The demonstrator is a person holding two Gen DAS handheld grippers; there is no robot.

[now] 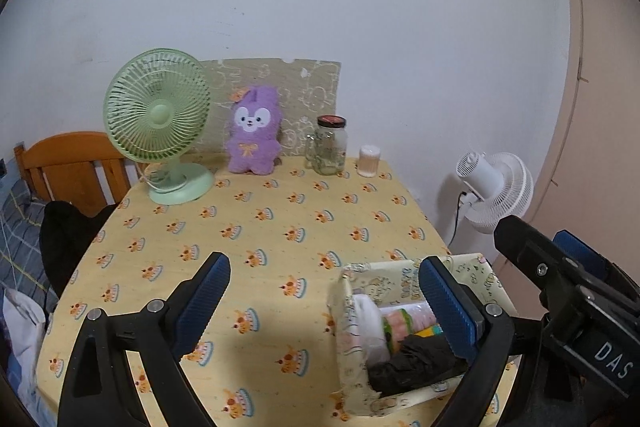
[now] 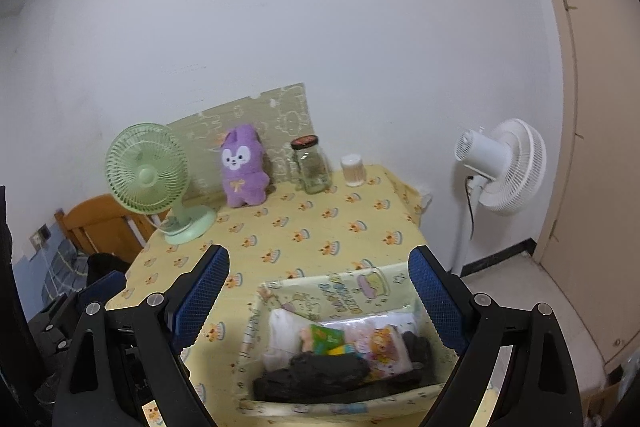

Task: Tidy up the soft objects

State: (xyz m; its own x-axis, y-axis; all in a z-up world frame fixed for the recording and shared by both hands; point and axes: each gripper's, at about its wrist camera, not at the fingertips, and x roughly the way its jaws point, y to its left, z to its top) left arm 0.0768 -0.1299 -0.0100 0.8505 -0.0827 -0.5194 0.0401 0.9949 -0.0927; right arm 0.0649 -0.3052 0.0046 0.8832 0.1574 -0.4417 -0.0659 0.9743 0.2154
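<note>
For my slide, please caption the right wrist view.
Open right gripper above fabric basket holding soft items; purple plush beyond.

Both wrist views high above near table edge, angled down toward back wall. Left view sits left of right view. Shared: yellow cake-print tablecloth (image 1: 280, 219) (image 2: 320, 227), patterned fabric storage box (image 1: 352, 311) (image 2: 256, 327).

We see a round table under a yellow printed cloth (image 1: 280, 227), pushed against the wall. Along its back edge stand, left to right, a green desk fan (image 1: 158, 123), a purple plush rabbit (image 1: 253, 131), a clear glass jar with a dark lid (image 1: 326, 146) and a small white-capped plastic tub (image 1: 369, 161). A patterned fabric storage box (image 2: 276, 307) sits at the near right edge, with a black bundled cloth (image 2: 320, 373) in front of a printed wrapped pack (image 2: 376, 343) inside.
</note>
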